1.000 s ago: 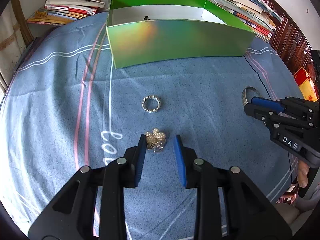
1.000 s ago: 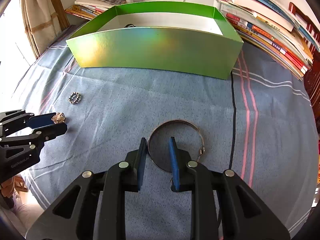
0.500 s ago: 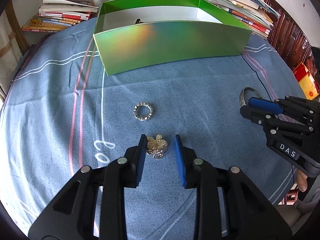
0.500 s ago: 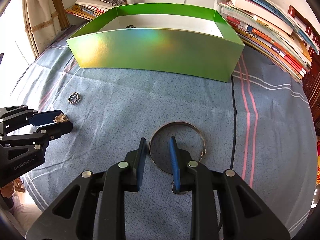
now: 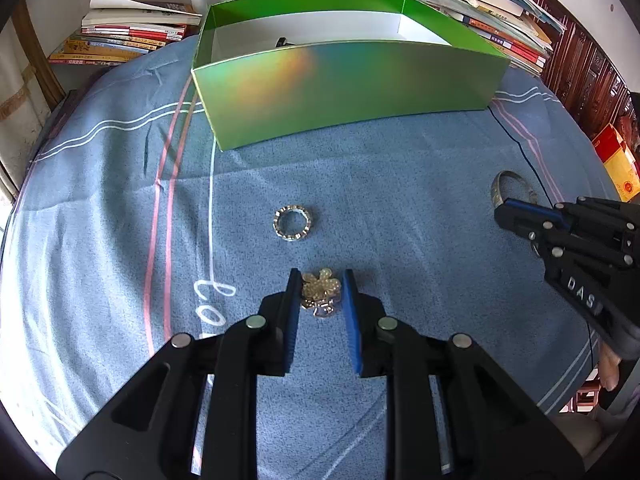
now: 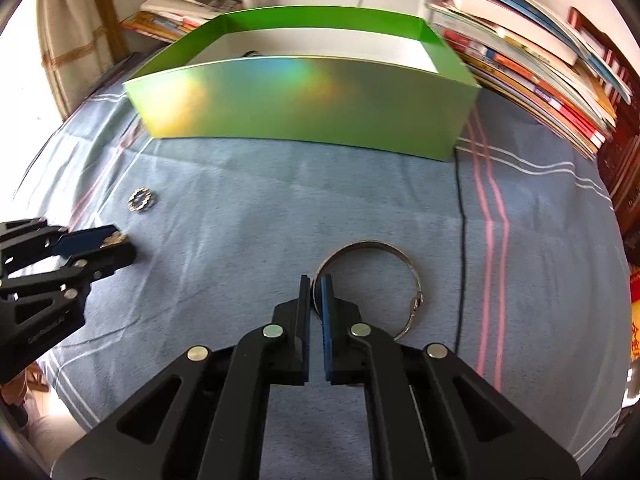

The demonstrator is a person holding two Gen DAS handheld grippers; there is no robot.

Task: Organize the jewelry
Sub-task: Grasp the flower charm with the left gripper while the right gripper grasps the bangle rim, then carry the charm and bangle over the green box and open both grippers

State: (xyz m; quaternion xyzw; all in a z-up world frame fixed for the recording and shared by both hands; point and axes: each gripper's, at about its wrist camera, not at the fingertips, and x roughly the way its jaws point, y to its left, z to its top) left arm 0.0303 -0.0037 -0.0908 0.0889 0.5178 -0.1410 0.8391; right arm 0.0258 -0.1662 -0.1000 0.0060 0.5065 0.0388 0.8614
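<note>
Blue cloth (image 5: 400,208) with pink and white stripes, spread over the table and carrying everything in view. Near its far edge, a green open box (image 5: 344,96) with a white inside and a rainbow sheen on the front wall; something small and dark inside, too hidden to name. Stacked books (image 6: 532,68) behind and to the right of the box. Close in front of the left gripper (image 5: 321,280), a gold flower-shaped brooch (image 5: 321,290) between the blue pads, the left pad touching it, the right just beside it or touching; hard to tell whether gripped. Just beyond, a small beaded ring (image 5: 292,223) flat on the cloth, apart from both grippers. Well to the right, a silver bangle (image 6: 370,280) flat on the cloth, its near rim pinched between the nearly closed pads of the right gripper (image 6: 316,286). Thin black cord (image 6: 460,240) running along the cloth beside the bangle.
</note>
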